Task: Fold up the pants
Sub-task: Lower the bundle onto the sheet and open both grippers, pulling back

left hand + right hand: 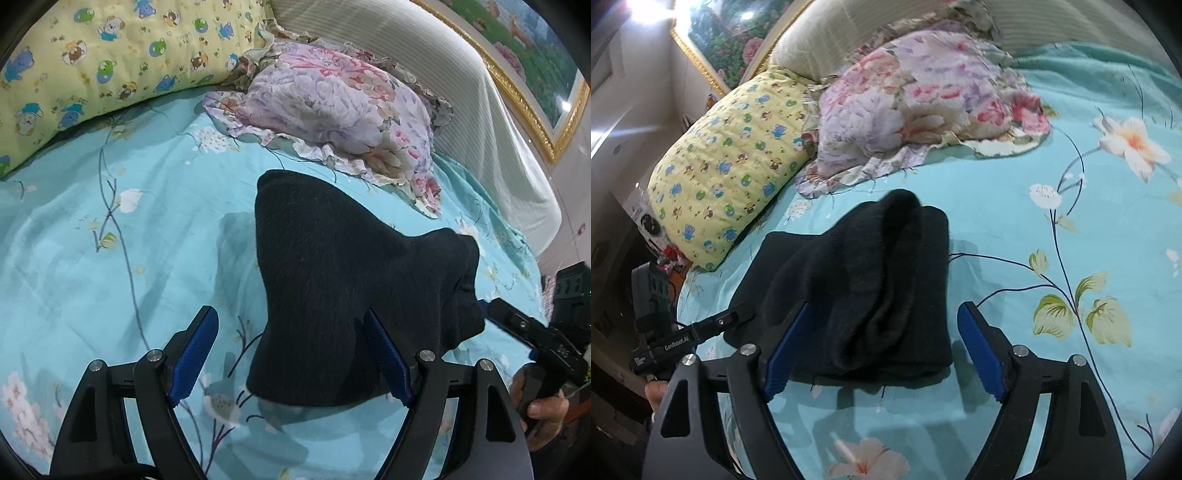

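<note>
The black pants [325,258] lie folded into a thick bundle on the turquoise flowered bed sheet [110,280]. My left gripper [288,317] stands open over the bundle's near left part: its right pad [388,354] is beside the cloth and its left pad [195,354] is well clear over the sheet. In the right wrist view the pants [871,258] sit between the wide jaws of my right gripper [886,310], which is open; its left pad [786,350] is at the cloth's edge and its right pad [979,354] is apart from it. Nothing is gripped.
A floral pillow [332,110] lies just beyond the pants, and a yellow quilt with bear prints [92,66] lies to its left. A cream headboard [461,92] and a gold-framed picture [535,74] are behind. A hand [546,410] holds the right gripper at the bed's edge.
</note>
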